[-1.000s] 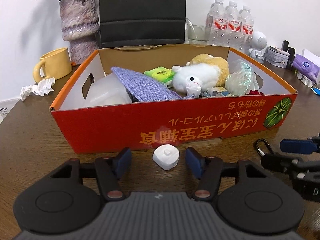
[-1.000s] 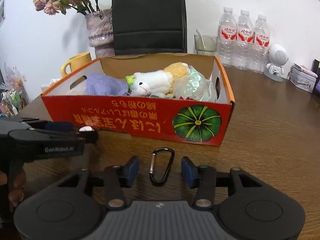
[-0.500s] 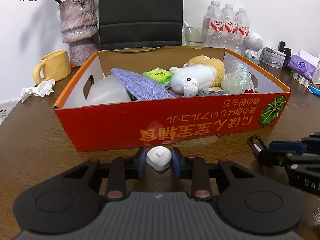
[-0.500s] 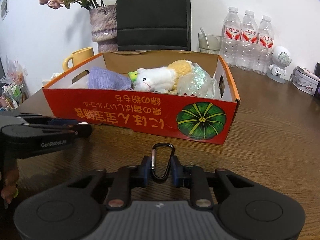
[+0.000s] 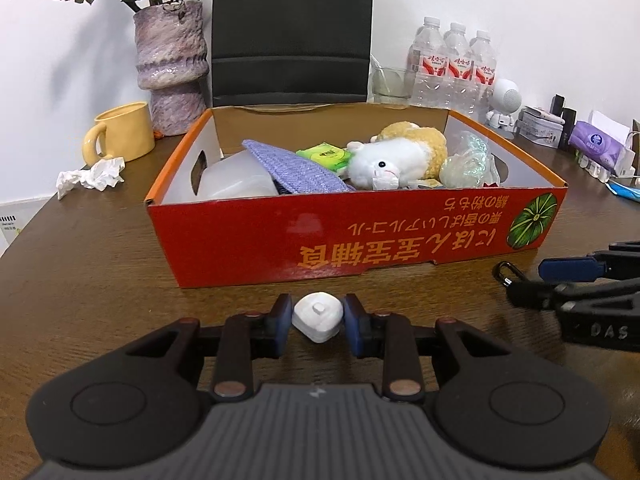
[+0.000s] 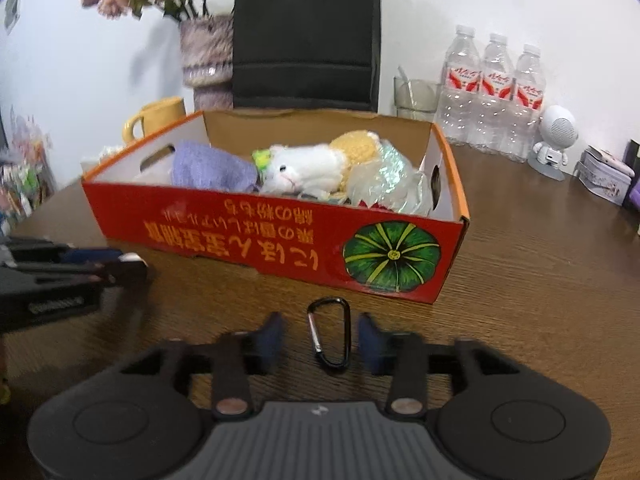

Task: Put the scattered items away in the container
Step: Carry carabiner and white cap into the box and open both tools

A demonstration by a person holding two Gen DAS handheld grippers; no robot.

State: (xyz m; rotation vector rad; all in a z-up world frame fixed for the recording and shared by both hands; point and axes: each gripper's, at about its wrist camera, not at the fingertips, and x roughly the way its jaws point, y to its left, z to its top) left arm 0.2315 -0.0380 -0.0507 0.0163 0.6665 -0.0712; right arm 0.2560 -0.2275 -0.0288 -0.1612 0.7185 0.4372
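Observation:
In the left wrist view my left gripper [image 5: 318, 322] is shut on a small white square piece [image 5: 318, 314], held just in front of the red cardboard box [image 5: 360, 240]. The box holds a white plush toy [image 5: 384, 164], a purple cloth [image 5: 296, 168] and other items. In the right wrist view a black carabiner [image 6: 330, 332] lies on the table between the fingers of my right gripper [image 6: 320, 334]. Its jaws are opening and the pads stand clear of the carabiner. The box's pumpkin-printed corner [image 6: 392, 256] is just beyond.
A yellow mug [image 5: 120, 132], a crumpled tissue [image 5: 92, 174] and a purple vase [image 5: 172, 68] stand left of the box. A black chair back [image 5: 292, 32] is behind it. Water bottles [image 5: 452, 68], a white robot figure [image 5: 506, 106] and small packs [image 5: 592, 144] fill the back right.
My left jaws closed on the white piece and it now sits a little farther from the box. My right jaws closed on the carabiner, then spread apart again, leaving it on the table.

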